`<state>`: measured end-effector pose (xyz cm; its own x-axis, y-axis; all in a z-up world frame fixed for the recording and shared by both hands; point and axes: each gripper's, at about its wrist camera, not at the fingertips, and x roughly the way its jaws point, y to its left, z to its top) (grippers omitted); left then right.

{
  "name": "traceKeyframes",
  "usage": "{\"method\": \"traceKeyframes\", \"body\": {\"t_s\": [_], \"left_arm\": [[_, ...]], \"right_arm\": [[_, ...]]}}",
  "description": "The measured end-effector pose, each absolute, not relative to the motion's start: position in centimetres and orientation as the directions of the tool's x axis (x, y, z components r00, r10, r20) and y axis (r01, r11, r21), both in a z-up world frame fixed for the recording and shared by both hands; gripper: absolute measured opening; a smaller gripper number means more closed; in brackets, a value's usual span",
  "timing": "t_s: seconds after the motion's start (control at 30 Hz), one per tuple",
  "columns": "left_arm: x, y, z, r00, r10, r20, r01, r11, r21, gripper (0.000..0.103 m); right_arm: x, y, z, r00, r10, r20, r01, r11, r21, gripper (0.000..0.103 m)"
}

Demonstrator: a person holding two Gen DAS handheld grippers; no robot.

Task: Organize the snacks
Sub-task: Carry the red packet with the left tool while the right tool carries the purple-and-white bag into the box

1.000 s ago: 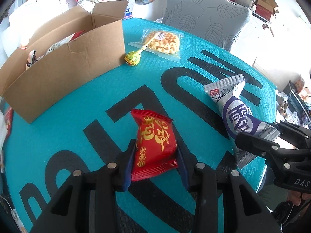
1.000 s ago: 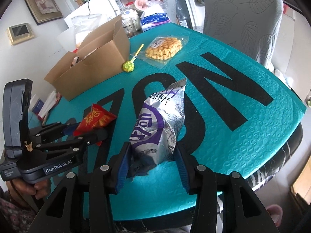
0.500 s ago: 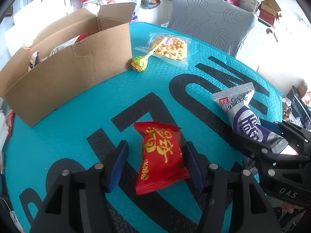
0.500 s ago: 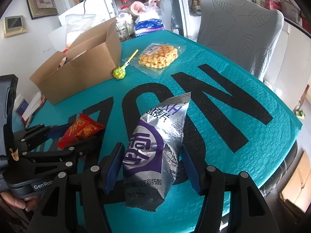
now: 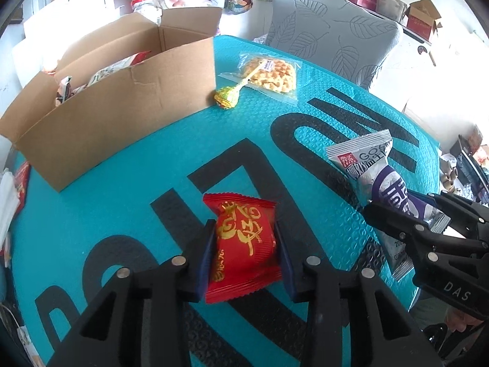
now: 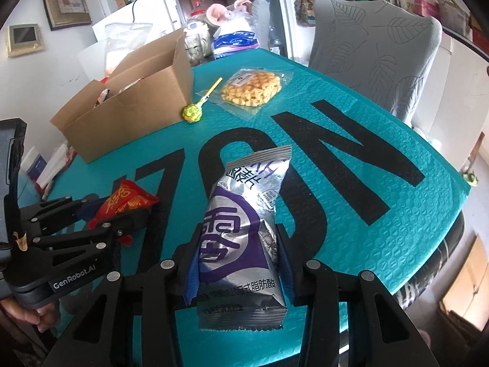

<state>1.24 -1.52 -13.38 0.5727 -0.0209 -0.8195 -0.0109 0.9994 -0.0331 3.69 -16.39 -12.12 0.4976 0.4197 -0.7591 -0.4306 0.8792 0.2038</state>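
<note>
On the teal desk (image 5: 128,183) with big black letters, the left tool (image 5: 244,255) has its two blue pads pressed tight on the sides of a red snack packet (image 5: 243,247) with gold writing. The packet sits low on the desk, right between the black fingers. Over on the right side, the right tool (image 6: 235,263) has a silver and purple snack bag (image 6: 241,229) between its pads. Its jaws are closing, and the pads touch both sides of the bag. The bag's top end points away from the tool toward the middle of the desk. At the back left stands an open cardboard box (image 5: 122,116) with a few snack packs already inside it. Just beside the box's near corner lies a green lollipop (image 5: 225,99) with a yellow stick. The stick lies across a clear bag of waffle cookies (image 5: 270,75) that rests flat on the desk. Behind the desk is a grey chair (image 5: 333,39) with leaf shapes on it.
</note>
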Motion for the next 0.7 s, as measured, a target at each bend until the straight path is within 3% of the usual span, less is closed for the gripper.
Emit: {"method": "traceKeyframes", "body": {"t_s": [0.7], "left_arm": [[-3.2,4.2,-7.8,0.676,0.087,-0.732,-0.155,0.988,-0.026,0.037]], "right_arm": [[2.0,-8.4,-7.4,0.392,0.599,-0.698,-0.667,0.708,0.233,0.042]]}}
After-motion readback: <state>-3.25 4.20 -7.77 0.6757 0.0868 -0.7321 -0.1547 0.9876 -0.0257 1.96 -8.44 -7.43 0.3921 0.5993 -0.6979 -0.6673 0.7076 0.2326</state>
